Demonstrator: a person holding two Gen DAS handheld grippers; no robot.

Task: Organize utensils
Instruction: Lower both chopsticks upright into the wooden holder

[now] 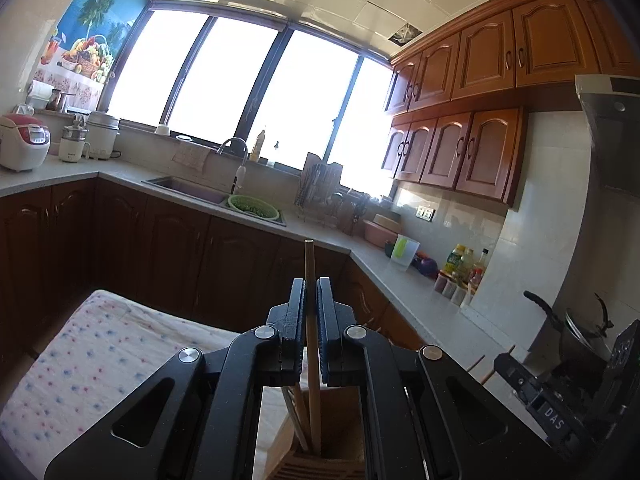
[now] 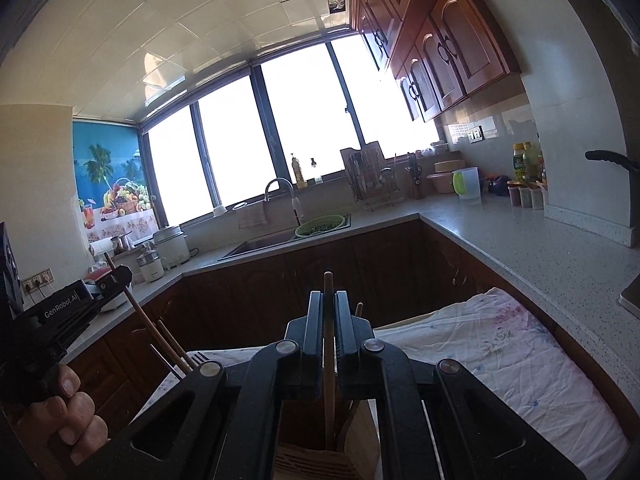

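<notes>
2 grippers, each clamped on 1 chopstick over a wooden holder

The left gripper (image 1: 311,292) grasps a pale chopstick (image 1: 310,264) upright, its lower end inside the wooden holder (image 1: 320,462) beside other sticks. The right gripper (image 2: 329,304) pinches a darker chopstick (image 2: 329,284), also reaching down into the holder (image 2: 316,464), which stands by a patterned cloth (image 2: 500,344).

Daylight floods through the blown-out window (image 1: 248,92), leaving the lower cabinets (image 1: 120,248) in shadow. Glare washes the wall cabinets (image 2: 436,60). Fisheye curvature and dark vignetting mark the edges; focus stays sharp.
</notes>
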